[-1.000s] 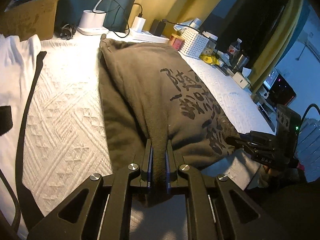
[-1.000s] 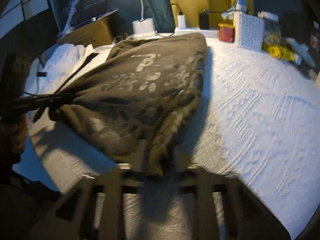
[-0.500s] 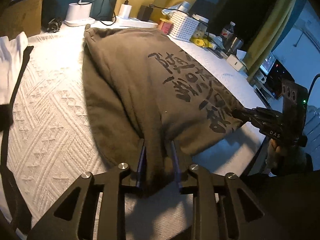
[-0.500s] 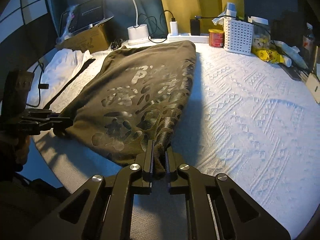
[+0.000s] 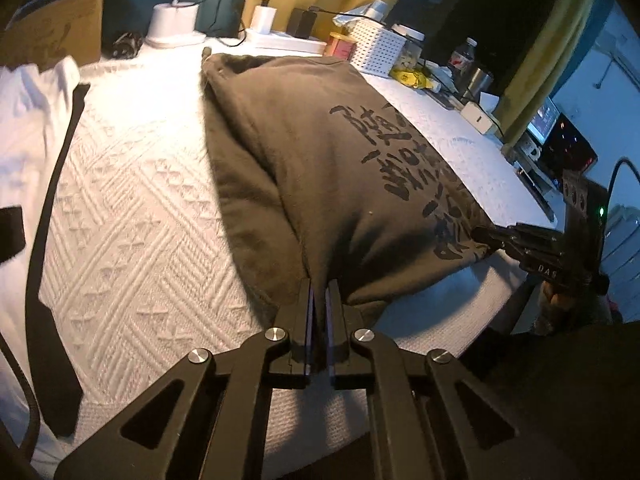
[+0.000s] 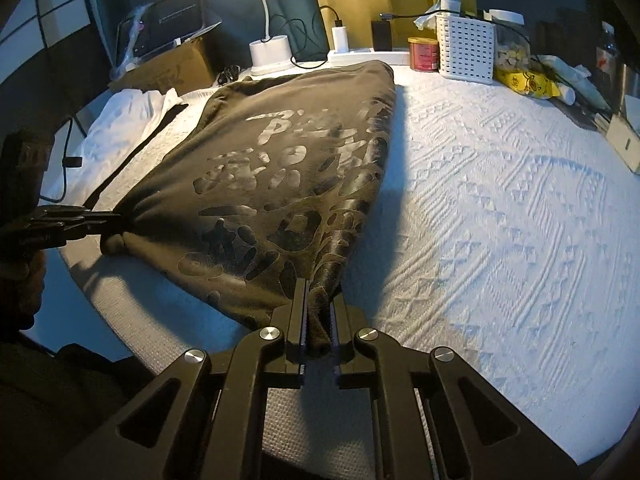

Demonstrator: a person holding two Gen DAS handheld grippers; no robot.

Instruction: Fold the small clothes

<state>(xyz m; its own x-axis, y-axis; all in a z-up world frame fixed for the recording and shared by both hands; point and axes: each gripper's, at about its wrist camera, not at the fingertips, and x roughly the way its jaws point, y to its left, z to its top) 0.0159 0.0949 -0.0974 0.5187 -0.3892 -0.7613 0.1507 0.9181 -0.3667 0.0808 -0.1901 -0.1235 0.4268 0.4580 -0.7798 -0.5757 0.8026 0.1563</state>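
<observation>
An olive-brown sweatshirt [image 5: 320, 152] with glossy black printed characters lies stretched lengthwise on the white textured bedspread [image 5: 132, 208]. My left gripper [image 5: 319, 300] is shut on its near left corner. My right gripper [image 6: 319, 300] is shut on its near right corner; it also shows in the left wrist view [image 5: 480, 234] at the right. The left gripper shows in the right wrist view [image 6: 116, 218] at the left. The sweatshirt [image 6: 288, 168] is pulled taut between both grippers near the bed's front edge.
A white garment with black trim [image 5: 36, 128] lies left of the sweatshirt. At the back stand a cardboard box [image 5: 56, 36], a lamp base [image 6: 270, 52], chargers on a power strip [image 6: 360, 54], a red tin [image 6: 423, 53], a white perforated basket [image 6: 466, 52] and yellow packets [image 6: 524, 80].
Both grippers have drawn the sweatshirt's near edge toward the bed's front edge and stretched it out. The left gripper's fingers have closed tighter on the cloth.
</observation>
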